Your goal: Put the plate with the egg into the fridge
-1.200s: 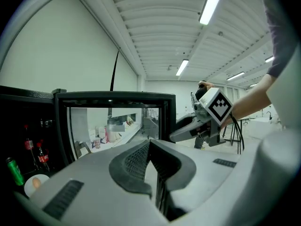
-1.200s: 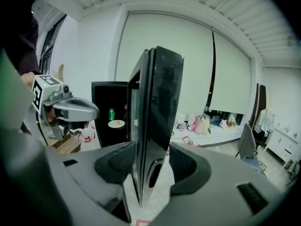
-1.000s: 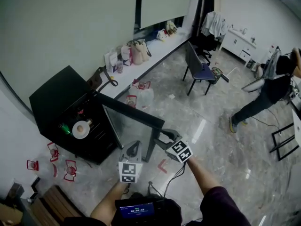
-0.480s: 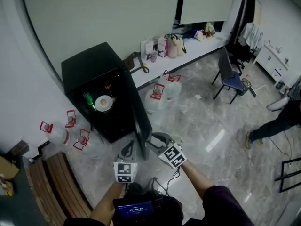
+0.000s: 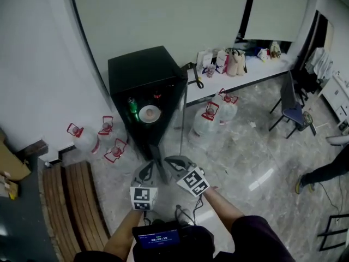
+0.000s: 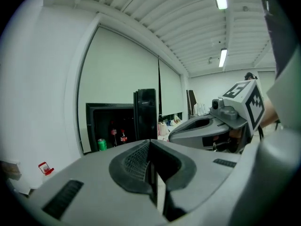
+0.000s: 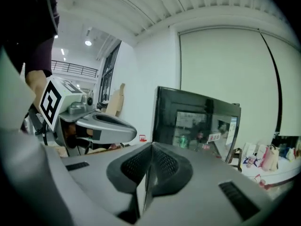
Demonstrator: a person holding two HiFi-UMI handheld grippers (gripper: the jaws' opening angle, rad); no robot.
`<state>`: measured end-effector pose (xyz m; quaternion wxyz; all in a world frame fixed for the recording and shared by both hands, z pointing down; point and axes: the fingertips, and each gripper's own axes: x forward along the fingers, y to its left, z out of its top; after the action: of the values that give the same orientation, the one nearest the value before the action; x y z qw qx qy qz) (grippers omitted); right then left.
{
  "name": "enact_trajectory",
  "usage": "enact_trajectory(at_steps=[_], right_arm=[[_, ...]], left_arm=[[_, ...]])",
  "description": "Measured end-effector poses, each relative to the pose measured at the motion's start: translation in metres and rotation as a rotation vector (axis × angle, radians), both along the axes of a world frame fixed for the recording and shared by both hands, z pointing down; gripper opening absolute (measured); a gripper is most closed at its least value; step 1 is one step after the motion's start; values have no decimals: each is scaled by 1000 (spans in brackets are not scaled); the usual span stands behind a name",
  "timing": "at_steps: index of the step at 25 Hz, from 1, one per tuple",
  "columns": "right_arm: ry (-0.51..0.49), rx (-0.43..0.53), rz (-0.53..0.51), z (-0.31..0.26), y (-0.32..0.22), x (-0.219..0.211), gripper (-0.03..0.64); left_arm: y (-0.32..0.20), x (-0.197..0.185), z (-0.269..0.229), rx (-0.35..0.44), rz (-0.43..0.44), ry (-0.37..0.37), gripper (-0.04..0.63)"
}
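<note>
The black fridge (image 5: 143, 70) stands against the wall with its glass door (image 5: 173, 105) partly open. Inside, the white plate with the egg (image 5: 149, 113) rests on a shelf beside a green can (image 5: 131, 106). My left gripper (image 5: 148, 168) and right gripper (image 5: 170, 160) hang side by side low in front of the door's near edge, both shut and empty. The right one's jaws have just been closing, with nothing between them. The left gripper view looks into the fridge (image 6: 113, 124) past the door's edge (image 6: 146, 112). The right gripper view faces the door's glass (image 7: 197, 121).
Water jugs with red caps stand left of the fridge (image 5: 84, 138) and right of it (image 5: 210, 118). A wooden bench (image 5: 71, 201) lies at the lower left. A white counter with bags (image 5: 240, 64), a chair (image 5: 294, 113) and a person's leg (image 5: 327, 171) are to the right.
The fridge door has swung from wide open to partly open. The right gripper, open at the door's edge before, is now shut. Both grippers have moved across with the door.
</note>
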<state>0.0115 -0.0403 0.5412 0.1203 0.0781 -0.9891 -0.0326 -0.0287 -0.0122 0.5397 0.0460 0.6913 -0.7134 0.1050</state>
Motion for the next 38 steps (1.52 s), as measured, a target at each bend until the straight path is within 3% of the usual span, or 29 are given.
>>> enact_trajectory(at_steps=[12,38], right_arm=[[-99,-2,35,-29,3,-39,9],[-50,41,42,-24,5,-48,9]], left_arm=[[-4,-37,-20,59,-12,-28,9],[-9,-41,-14,35,10,-30,9]])
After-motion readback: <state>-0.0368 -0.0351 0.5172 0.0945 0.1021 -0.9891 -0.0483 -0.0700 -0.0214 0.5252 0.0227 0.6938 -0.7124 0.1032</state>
